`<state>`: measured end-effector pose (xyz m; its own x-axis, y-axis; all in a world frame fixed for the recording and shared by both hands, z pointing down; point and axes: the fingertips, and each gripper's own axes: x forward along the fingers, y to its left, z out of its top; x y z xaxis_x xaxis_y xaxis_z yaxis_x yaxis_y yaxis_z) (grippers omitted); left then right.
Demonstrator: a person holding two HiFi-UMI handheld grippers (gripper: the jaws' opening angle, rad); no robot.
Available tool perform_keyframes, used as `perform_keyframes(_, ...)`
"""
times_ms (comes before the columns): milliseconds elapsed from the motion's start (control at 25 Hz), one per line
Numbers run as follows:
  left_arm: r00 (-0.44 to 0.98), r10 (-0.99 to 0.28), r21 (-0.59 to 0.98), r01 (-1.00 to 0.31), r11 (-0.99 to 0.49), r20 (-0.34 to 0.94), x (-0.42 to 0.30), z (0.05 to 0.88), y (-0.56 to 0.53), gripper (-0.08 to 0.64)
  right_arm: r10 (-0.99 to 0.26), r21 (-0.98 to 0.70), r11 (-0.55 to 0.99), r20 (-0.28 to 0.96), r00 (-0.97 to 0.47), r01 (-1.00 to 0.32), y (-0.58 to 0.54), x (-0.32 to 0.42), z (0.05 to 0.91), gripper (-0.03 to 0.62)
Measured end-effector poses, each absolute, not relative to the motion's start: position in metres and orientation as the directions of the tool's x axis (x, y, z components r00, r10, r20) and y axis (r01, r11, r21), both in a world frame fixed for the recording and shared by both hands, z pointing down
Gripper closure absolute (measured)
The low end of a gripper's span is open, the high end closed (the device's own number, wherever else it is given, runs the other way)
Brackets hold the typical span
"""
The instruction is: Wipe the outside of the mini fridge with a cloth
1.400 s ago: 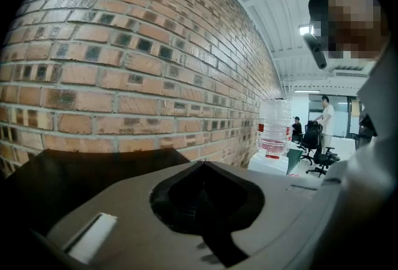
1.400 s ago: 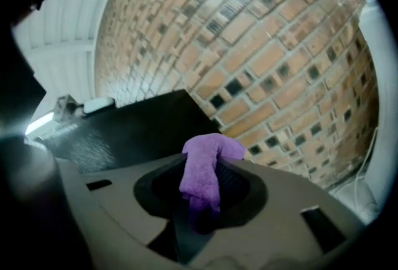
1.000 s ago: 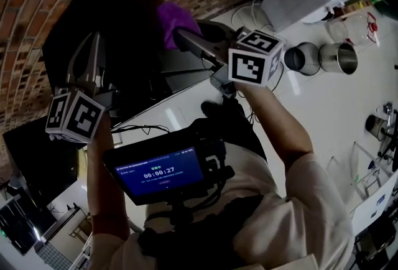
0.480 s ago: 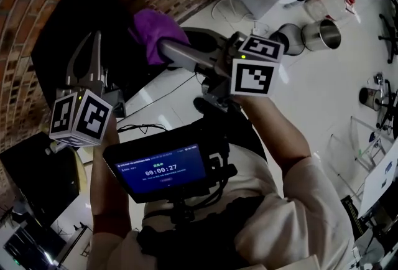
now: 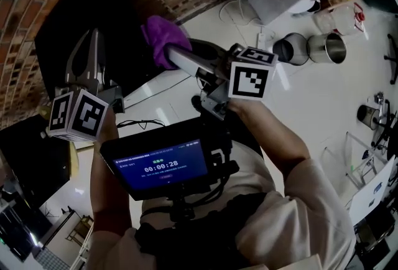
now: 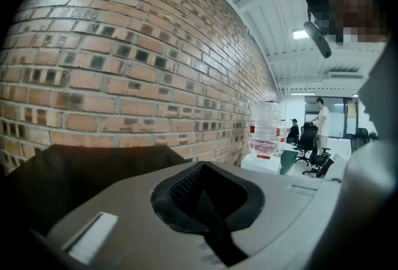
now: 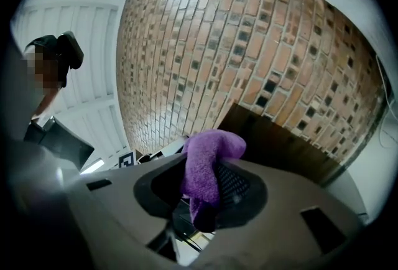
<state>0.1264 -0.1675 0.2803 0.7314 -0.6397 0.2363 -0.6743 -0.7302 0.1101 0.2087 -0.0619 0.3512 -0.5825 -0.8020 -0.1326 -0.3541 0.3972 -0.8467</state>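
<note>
We're gripping a purple cloth (image 5: 159, 35).
Right gripper (image 5: 171, 54) is pinching it; left gripper (image 5: 92, 45), nine o'clock, is sitting shut beside the probable mini fridge (image 5: 124, 10).

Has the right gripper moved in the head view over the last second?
Yes, a little: against the steel cups, the right gripper and its purple cloth now sit lower in the picture, nearer the person.

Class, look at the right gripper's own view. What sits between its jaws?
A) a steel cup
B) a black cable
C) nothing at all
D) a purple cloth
D: in its own view the right gripper has its jaws closed on a bunched purple cloth, which sticks out past the tips.
</note>
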Motion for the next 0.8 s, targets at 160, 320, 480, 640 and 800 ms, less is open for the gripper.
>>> perform_keyframes(160,0.718,-0.655,0.111,-0.69,-0.716,0.238,0.129,0.28,-0.17,0.558,-0.801,-0.865,0.362,-0.098,-0.591,-0.348,-0.062,0.209,0.37,0.486)
perform_keyframes(320,0.712,-0.66,0.11,-0.696,-0.71,0.242,0.131,0.28,-0.17,0.559,-0.792,-0.877,0.347,-0.083,-0.605,-0.333,-0.064,0.209,0.386,0.486)
perform_keyframes(480,0.707,-0.666,0.11,-0.701,-0.705,0.239,0.13,0.28,-0.17,0.559,-0.781,-0.884,0.335,-0.067,-0.621,-0.326,-0.065,0.208,0.403,0.486)
perform_keyframes(640,0.703,-0.67,0.109,-0.705,-0.701,0.239,0.13,0.279,-0.171,0.559,-0.78,-0.892,0.306,-0.034,-0.625,-0.333,-0.066,0.208,0.423,0.486)
perform_keyframes(800,0.702,-0.672,0.11,-0.707,-0.699,0.236,0.13,0.281,-0.172,0.559,-0.776,-0.893,0.294,-0.014,-0.631,-0.341,-0.067,0.207,0.442,0.486)
